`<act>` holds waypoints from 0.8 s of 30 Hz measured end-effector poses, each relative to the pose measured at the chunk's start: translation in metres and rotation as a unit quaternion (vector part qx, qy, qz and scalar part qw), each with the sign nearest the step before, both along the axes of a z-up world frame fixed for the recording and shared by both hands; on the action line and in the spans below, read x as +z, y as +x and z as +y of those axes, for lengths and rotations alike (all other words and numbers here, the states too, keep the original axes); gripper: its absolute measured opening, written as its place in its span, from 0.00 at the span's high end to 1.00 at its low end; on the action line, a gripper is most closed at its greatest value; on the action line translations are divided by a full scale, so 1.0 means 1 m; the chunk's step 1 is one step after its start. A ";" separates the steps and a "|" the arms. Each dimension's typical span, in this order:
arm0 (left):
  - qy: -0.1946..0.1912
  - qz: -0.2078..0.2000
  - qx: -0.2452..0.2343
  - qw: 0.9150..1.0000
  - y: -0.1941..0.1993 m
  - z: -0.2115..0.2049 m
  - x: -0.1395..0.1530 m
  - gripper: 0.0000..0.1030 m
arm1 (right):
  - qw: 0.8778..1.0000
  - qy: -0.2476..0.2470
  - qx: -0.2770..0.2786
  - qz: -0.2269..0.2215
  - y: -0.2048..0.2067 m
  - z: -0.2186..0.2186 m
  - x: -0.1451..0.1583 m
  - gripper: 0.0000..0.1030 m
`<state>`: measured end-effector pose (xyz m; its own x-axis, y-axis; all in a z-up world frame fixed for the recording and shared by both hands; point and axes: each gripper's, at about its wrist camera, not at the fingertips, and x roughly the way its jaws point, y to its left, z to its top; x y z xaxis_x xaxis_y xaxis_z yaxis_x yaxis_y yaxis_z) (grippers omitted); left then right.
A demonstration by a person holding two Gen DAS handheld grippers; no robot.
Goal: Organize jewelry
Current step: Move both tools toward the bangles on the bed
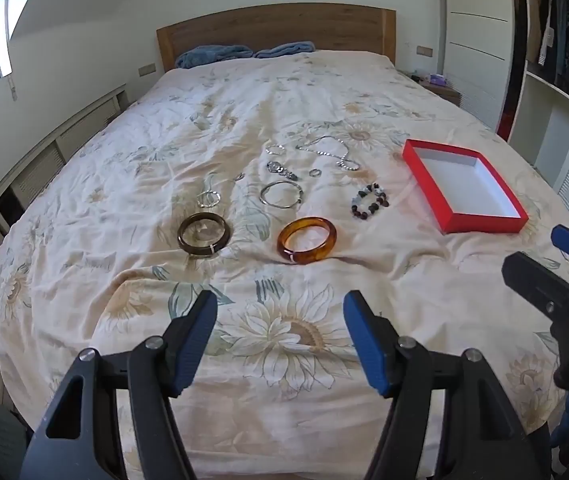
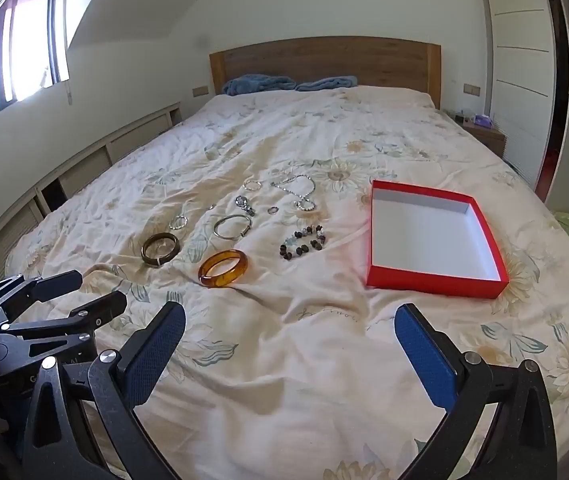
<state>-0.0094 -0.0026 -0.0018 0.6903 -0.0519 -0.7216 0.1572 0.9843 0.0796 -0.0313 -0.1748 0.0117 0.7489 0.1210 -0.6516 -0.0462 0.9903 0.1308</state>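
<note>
We see left gripper point(image 1: 280, 312) fingers spread wide, empty — right gripper point(image 2: 290, 326) likewise, both above bed point(image 2: 284, 380); amber bangle point(image 1: 307, 240), red box point(image 2: 436, 278) ahead.

Wooden headboard point(image 2: 324, 62), bright window point(image 2: 12, 44) left, white wardrobe point(image 2: 520, 40) right.

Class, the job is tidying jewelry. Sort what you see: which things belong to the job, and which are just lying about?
Belongs to the job:
amber bangle
dark bangle
bead bracelet
silver bangle
chain necklace
red box

Just lying about:
blue towels
flowered bedspread
wardrobe clothes
</note>
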 end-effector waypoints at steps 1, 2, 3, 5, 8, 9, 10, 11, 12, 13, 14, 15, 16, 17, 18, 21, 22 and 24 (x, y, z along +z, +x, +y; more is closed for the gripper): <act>-0.003 0.001 -0.003 1.000 0.000 0.000 0.000 0.38 | 1.000 0.001 0.000 0.001 0.001 0.000 0.000 0.00; -0.008 0.004 -0.004 1.000 0.000 0.001 0.000 0.38 | 1.000 0.000 0.000 -0.001 -0.002 0.001 0.000 0.00; -0.015 0.006 -0.002 1.000 0.004 0.006 0.006 0.38 | 1.000 0.001 0.001 -0.001 -0.002 0.000 0.001 0.00; -0.021 0.005 0.005 1.000 0.006 0.011 0.008 0.38 | 1.000 0.002 0.001 0.000 -0.003 0.000 0.002 0.00; -0.028 0.016 0.009 0.999 0.012 0.020 0.007 0.38 | 1.000 0.010 -0.002 0.006 0.002 0.002 0.000 0.00; -0.033 0.016 0.017 0.999 0.012 0.026 0.007 0.38 | 1.000 0.016 -0.002 0.008 0.003 0.002 -0.001 0.00; -0.035 0.018 0.024 0.999 0.014 0.030 0.006 0.38 | 1.000 0.021 -0.001 0.012 0.005 0.002 -0.003 0.00; -0.040 0.020 0.028 0.999 0.017 0.036 0.005 0.38 | 1.000 0.024 0.000 0.016 0.009 0.004 -0.006 0.00; -0.044 0.021 0.032 0.998 0.020 0.040 0.004 0.38 | 1.000 0.026 0.004 0.018 0.012 0.005 -0.007 0.00; -0.047 0.023 0.038 0.998 0.023 0.045 0.003 0.38 | 0.999 0.026 0.008 0.018 0.014 0.007 -0.008 0.00; -0.048 0.026 0.044 0.998 0.025 0.049 0.001 0.38 | 0.999 0.026 0.012 0.018 0.015 0.009 -0.008 0.00; -0.050 0.031 0.049 0.997 0.028 0.054 -0.003 0.38 | 0.999 0.026 0.014 0.018 0.017 0.010 -0.009 0.00; -0.052 0.035 0.054 0.997 0.032 0.058 -0.005 0.38 | 0.999 0.028 0.016 0.021 0.019 0.011 -0.010 0.00; -0.052 0.039 0.059 0.996 0.034 0.062 -0.008 0.38 | 0.999 0.029 0.017 0.024 0.021 0.011 -0.014 0.01; -0.051 0.042 0.066 0.996 0.037 0.066 -0.011 0.38 | 0.999 0.031 0.018 0.030 0.025 0.012 -0.018 0.02; -0.053 0.046 0.088 0.994 0.050 0.079 -0.018 0.38 | 0.998 0.039 0.023 0.049 0.041 0.013 -0.025 0.09; -0.052 0.047 0.094 0.993 0.054 0.082 -0.019 0.38 | 0.997 0.040 0.026 0.054 0.046 0.014 -0.027 0.09; -0.051 0.051 0.104 0.992 0.063 0.087 -0.023 0.38 | 0.997 0.041 0.034 0.059 0.054 0.015 -0.031 0.11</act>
<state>0.0541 0.0846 -0.0252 0.6168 0.0073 -0.7870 -0.0478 0.9985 -0.0282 0.0227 -0.1597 -0.0197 0.6557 0.2245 -0.7209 -0.0918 0.9714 0.2190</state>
